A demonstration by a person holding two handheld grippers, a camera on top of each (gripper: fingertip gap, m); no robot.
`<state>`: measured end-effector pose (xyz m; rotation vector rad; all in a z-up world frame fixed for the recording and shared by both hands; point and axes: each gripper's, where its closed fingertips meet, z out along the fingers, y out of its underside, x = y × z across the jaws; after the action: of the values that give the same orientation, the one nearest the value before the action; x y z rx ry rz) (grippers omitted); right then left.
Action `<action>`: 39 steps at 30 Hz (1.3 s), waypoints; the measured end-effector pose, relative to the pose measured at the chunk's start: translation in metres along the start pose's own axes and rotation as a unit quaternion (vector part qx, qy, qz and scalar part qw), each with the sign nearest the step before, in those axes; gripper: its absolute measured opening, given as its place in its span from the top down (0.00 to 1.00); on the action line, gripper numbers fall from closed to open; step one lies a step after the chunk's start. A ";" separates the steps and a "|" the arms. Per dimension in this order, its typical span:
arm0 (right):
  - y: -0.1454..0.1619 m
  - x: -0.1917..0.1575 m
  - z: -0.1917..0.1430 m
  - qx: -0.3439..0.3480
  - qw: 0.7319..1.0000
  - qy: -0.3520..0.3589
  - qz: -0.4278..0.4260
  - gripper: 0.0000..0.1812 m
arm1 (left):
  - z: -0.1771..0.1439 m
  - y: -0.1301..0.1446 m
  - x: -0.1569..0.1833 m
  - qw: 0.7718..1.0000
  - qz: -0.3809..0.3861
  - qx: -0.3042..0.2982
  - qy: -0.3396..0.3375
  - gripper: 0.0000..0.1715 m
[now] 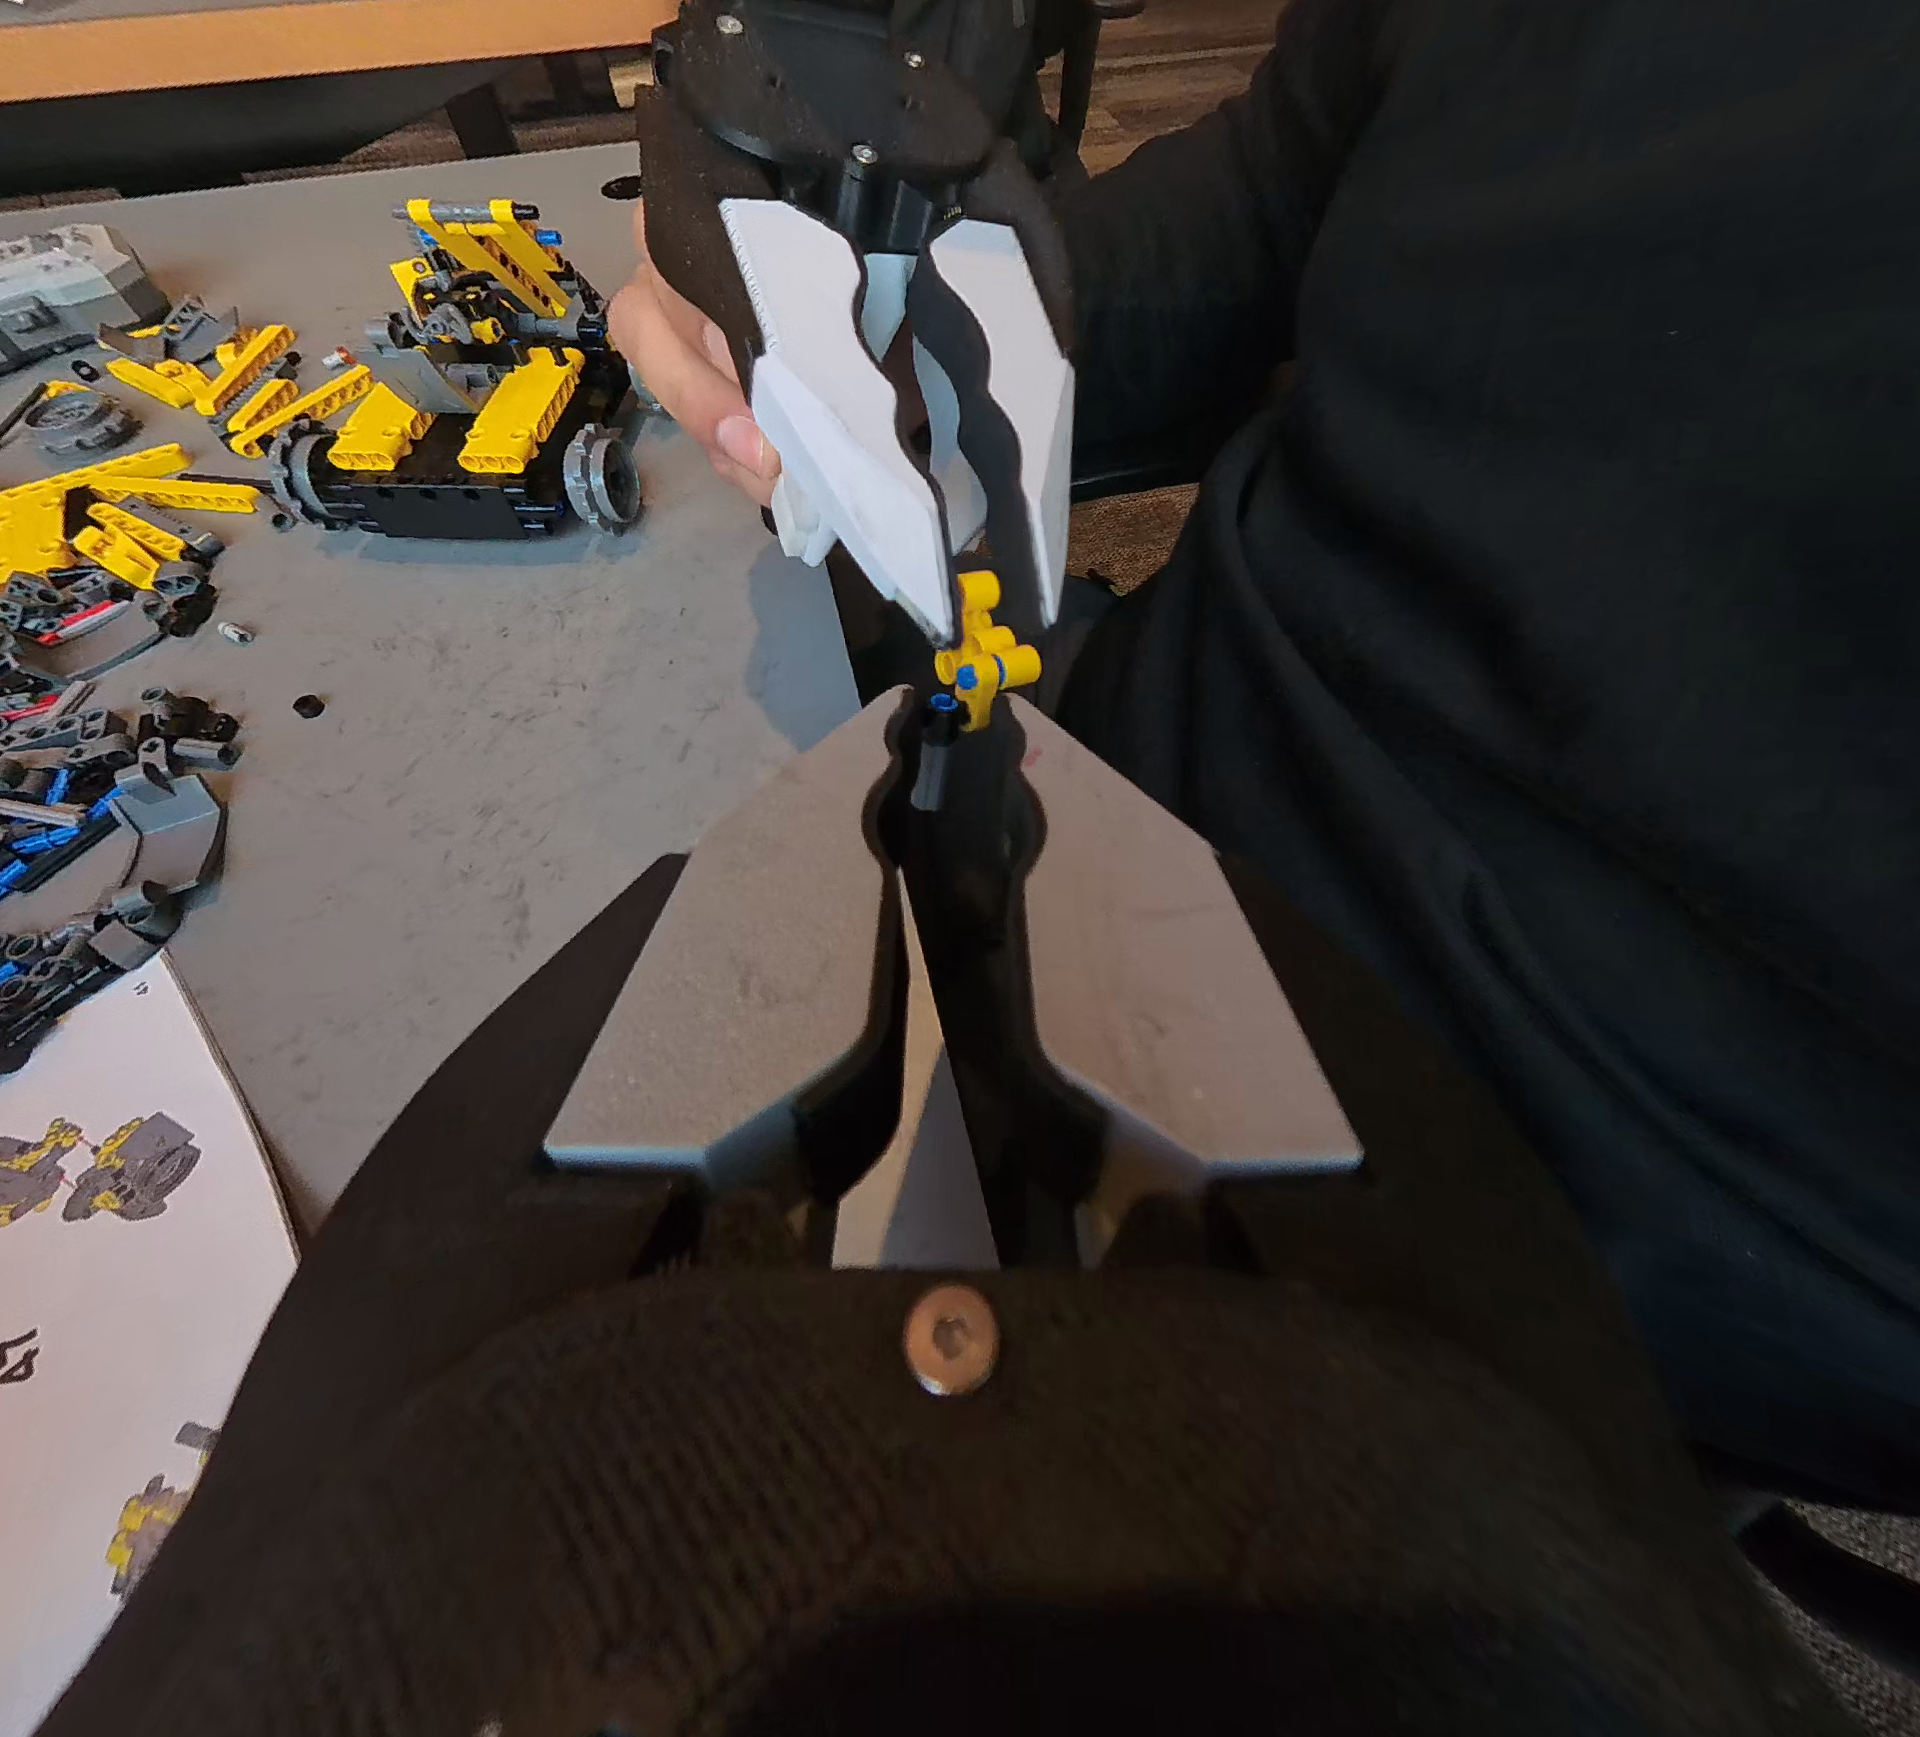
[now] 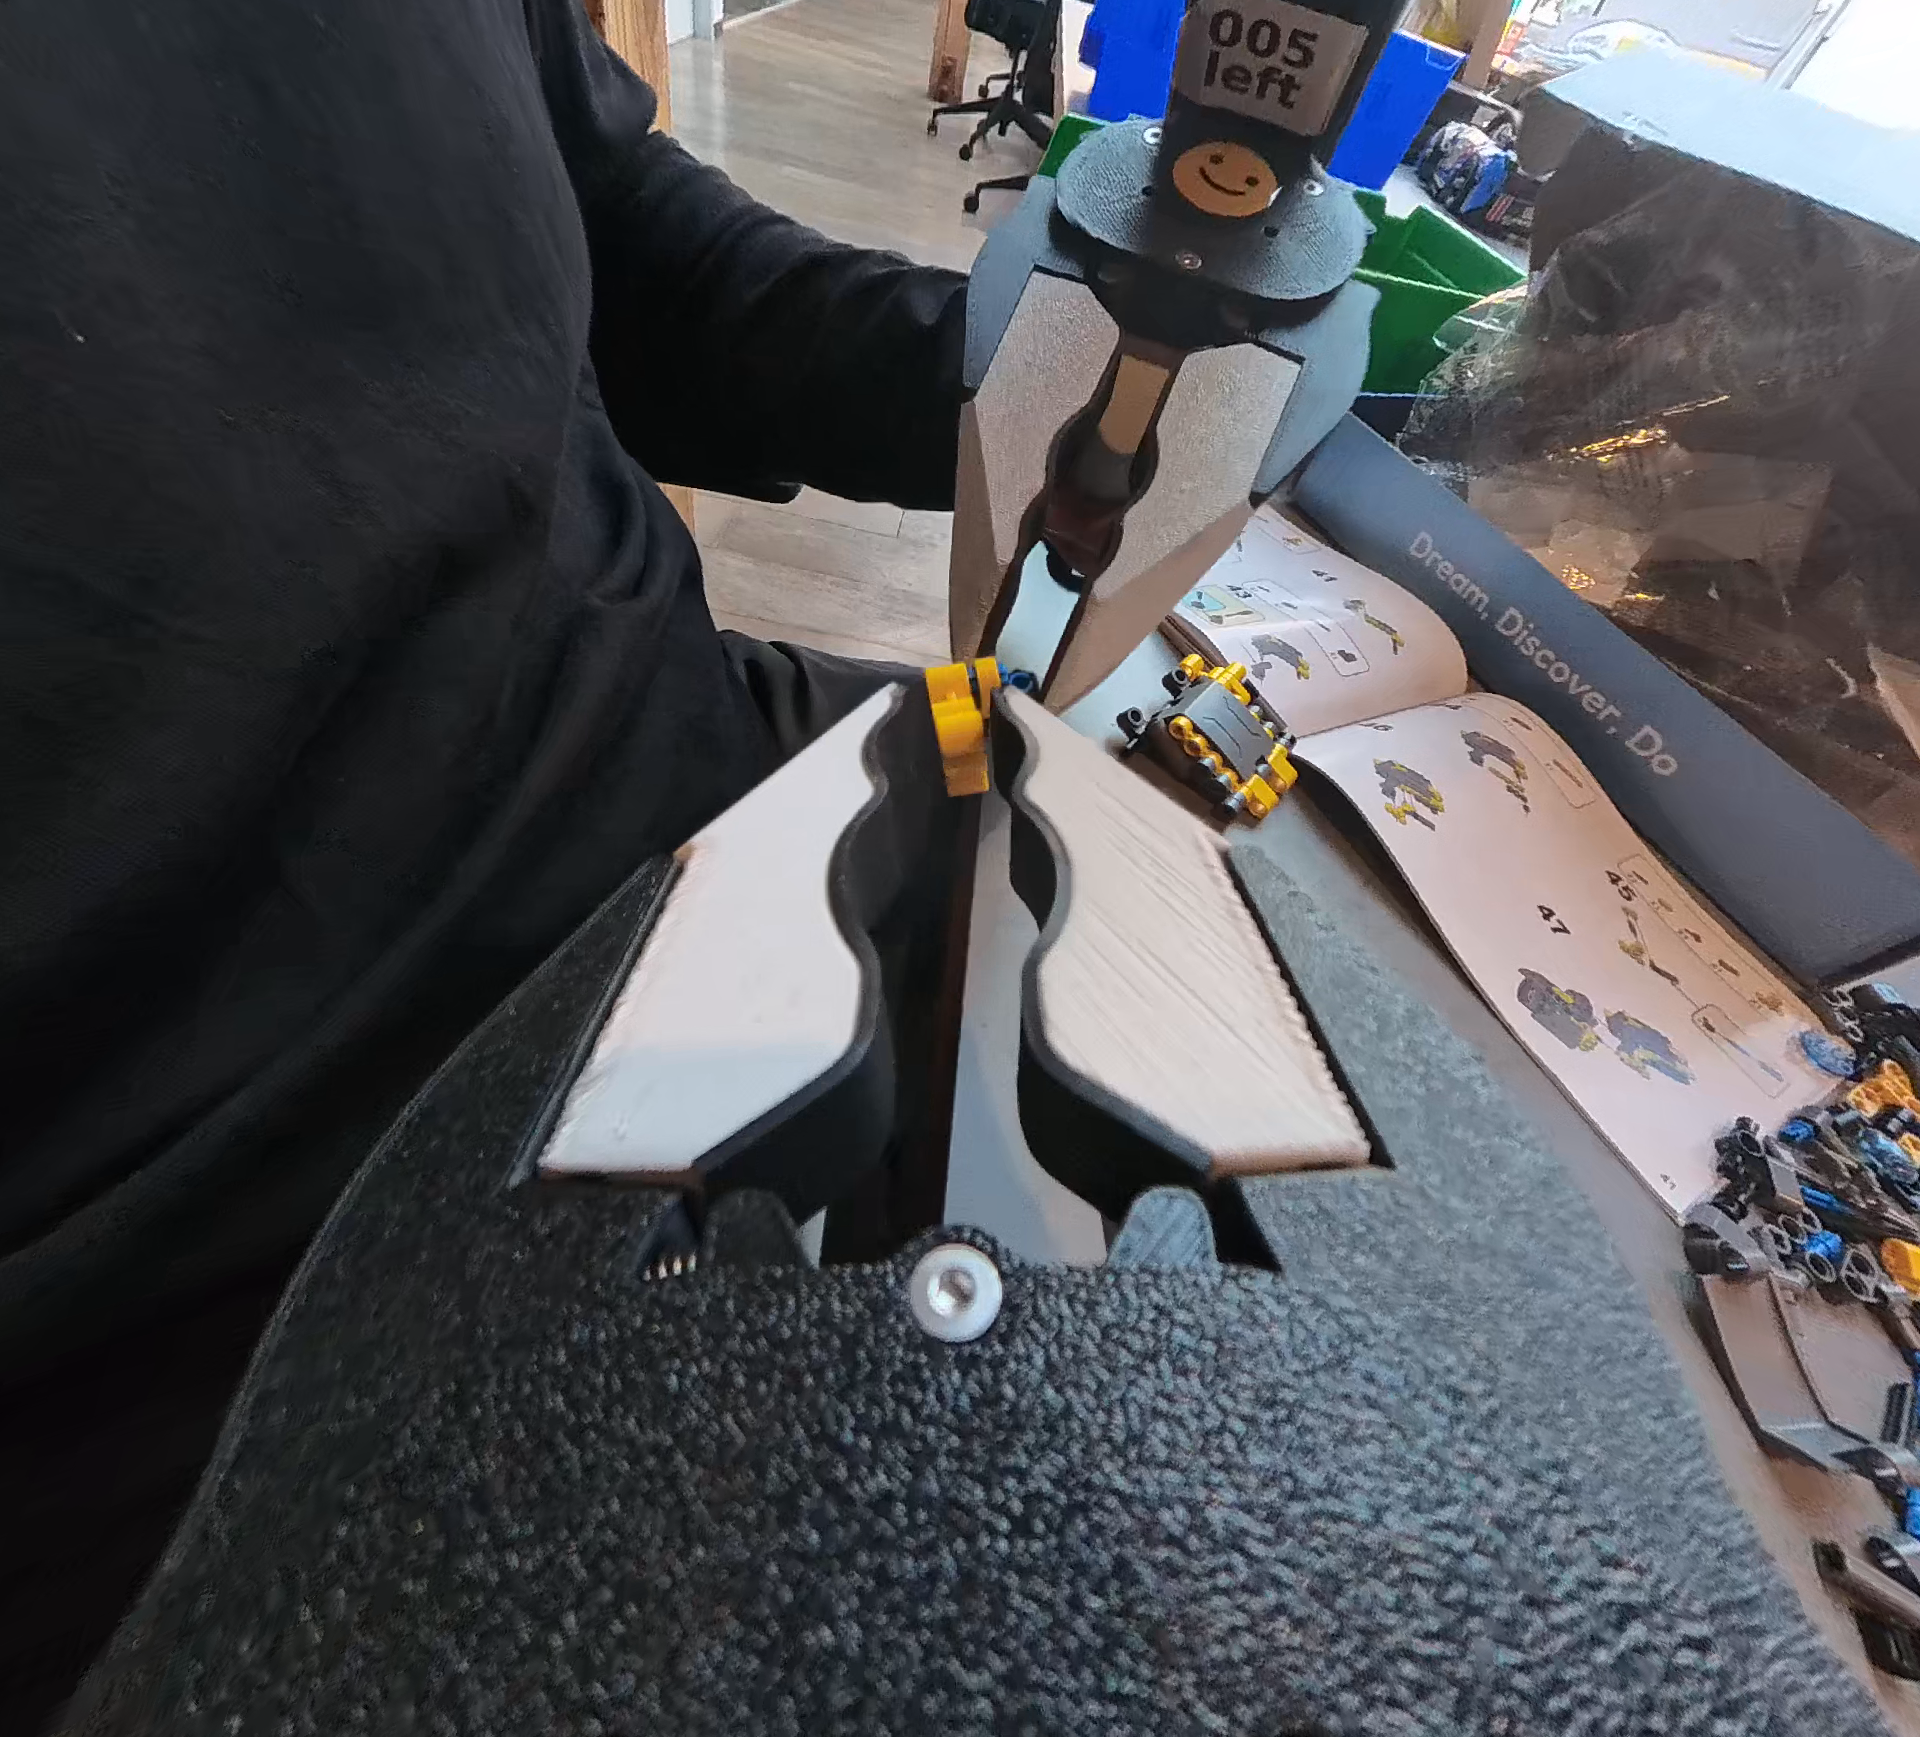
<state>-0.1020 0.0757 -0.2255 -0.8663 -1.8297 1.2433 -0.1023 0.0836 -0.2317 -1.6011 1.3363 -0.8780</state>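
Note:
In the left wrist view my left gripper (image 1: 961, 711) is shut on a small black connector piece (image 1: 928, 757) with a blue pin at its tip. My right gripper (image 1: 992, 627) comes down from above, shut on a small yellow connector piece (image 1: 987, 653). The two pieces touch tip to tip in the air, in front of a person's black top. In the right wrist view my right gripper (image 2: 951, 700) pinches the yellow piece (image 2: 956, 721). The left gripper (image 2: 1013, 677) meets it from above, with the blue pin (image 2: 1020, 677) just showing.
A partly built yellow and black tracked model (image 1: 468, 430) stands on the grey table (image 1: 499, 752), with loose pieces (image 1: 94, 752) to its left. An open instruction booklet (image 2: 1507, 856), a small sub-assembly (image 2: 1210, 742), a grey roll (image 2: 1558, 679) and more loose pieces (image 2: 1818, 1220) lie on the table.

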 end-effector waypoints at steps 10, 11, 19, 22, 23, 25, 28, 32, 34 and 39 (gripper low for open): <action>0.002 -0.008 0.003 -0.019 1.000 -0.012 -0.014 0.95 | 0.006 0.001 0.008 1.000 0.003 -0.009 0.023 0.94; 0.002 -0.008 0.004 -0.020 1.000 -0.013 -0.014 0.95 | 0.006 0.002 0.008 1.000 0.002 -0.011 0.023 0.94; 0.007 -0.008 0.005 -0.032 0.999 -0.013 -0.012 0.92 | 0.008 0.007 0.009 0.999 -0.001 -0.021 0.029 0.94; 0.008 -0.007 0.005 -0.029 0.999 -0.015 0.001 0.91 | 0.008 0.007 0.009 0.999 -0.004 -0.018 0.030 0.94; 0.009 -0.007 0.005 -0.029 0.999 -0.015 0.002 0.91 | 0.008 0.008 0.009 0.999 -0.004 -0.019 0.029 0.94; 0.009 -0.007 0.006 -0.030 0.999 -0.014 -0.001 0.91 | 0.009 0.008 0.010 0.999 -0.003 -0.020 0.029 0.94; 0.008 -0.008 0.006 -0.028 0.999 -0.015 -0.002 0.93 | 0.008 0.007 0.009 0.999 -0.004 -0.017 0.028 0.94; 0.007 -0.008 0.005 -0.028 1.000 -0.012 -0.005 0.93 | 0.008 0.006 0.008 1.000 -0.002 -0.017 0.023 0.95; 0.007 -0.008 0.005 -0.028 1.000 -0.008 -0.010 0.94 | 0.008 0.005 0.008 1.000 -0.002 -0.018 0.022 0.94; 0.011 -0.008 0.007 -0.048 0.998 0.004 -0.033 0.94 | 0.010 0.009 0.007 0.999 -0.009 -0.029 0.021 0.94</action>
<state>-0.1026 0.0692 -0.2392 -0.8538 -1.9084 1.1173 -0.0957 0.0775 -0.2441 -1.6494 1.3885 -0.8956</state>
